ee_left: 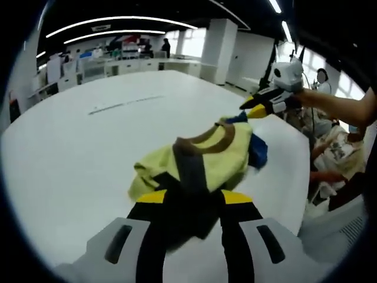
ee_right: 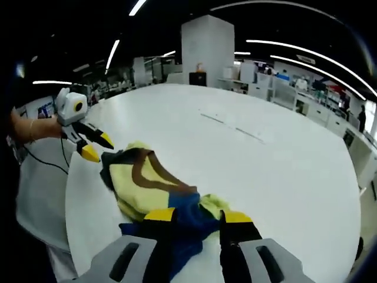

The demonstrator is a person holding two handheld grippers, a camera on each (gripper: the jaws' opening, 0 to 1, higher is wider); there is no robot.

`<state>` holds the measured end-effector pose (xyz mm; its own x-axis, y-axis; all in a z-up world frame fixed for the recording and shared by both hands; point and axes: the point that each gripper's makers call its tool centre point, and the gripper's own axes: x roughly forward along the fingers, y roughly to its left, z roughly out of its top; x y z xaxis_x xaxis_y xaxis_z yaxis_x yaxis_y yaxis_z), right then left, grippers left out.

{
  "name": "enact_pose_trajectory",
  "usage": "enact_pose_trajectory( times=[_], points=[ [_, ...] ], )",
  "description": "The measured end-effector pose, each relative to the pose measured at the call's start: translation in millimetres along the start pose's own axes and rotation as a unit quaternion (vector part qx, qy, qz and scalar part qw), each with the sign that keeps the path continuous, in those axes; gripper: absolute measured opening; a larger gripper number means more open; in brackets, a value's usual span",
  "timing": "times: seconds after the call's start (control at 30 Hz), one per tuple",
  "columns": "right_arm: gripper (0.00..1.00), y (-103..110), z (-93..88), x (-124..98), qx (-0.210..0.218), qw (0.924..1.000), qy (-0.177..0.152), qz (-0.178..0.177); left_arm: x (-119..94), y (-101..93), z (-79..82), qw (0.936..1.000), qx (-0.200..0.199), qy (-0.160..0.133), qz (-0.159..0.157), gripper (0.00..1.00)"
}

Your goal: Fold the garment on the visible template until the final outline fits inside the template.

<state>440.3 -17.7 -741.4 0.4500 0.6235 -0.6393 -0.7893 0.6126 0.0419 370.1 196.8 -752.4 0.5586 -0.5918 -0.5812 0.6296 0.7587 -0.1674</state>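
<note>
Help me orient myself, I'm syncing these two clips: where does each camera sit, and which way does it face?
Left gripper view: rides the left gripper, looking along its jaws across the white table at the yellow garment; the right gripper and a forearm enter from the right.
Right gripper view: rides the right gripper, facing the garment from its opposite end; the left gripper and a hand enter from the left.
Shared: garment, table, both grippers.
</note>
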Motion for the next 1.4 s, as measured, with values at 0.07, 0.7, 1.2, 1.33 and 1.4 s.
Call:
enact_pose_trajectory(
  times=[0.07,0.7,1.2,1.33,1.4],
  points=[
    [0.21,-1,-4.9,2,-0.003,1.0,0.008,0.0,2,1.0,-1.8,1.0,-0.003,0.002,0.002,0.29],
    [0.0,4,-40.4,6,-0.002,0.9976,0.07,-0.003,12,3.0,-20.8,0.9994,-0.025,0.024,0.008,0.07],
    [0.0,7,-32.9,-4,0.01,0.9986,0.05,-0.013,3,3.0,-11.7,0.9998,-0.011,0.005,0.018,0.0],
    [0.0,8,-25.1,-10,0.012,0.9991,0.036,-0.018,-4,3.5,-0.3,0.9994,-0.012,-0.019,0.026,0.0],
    [0.0,8,-21.2,-14,0.01,0.9993,0.029,-0.02,-7,3.4,4.4,0.9991,-0.014,-0.028,0.027,0.0]
  ],
)
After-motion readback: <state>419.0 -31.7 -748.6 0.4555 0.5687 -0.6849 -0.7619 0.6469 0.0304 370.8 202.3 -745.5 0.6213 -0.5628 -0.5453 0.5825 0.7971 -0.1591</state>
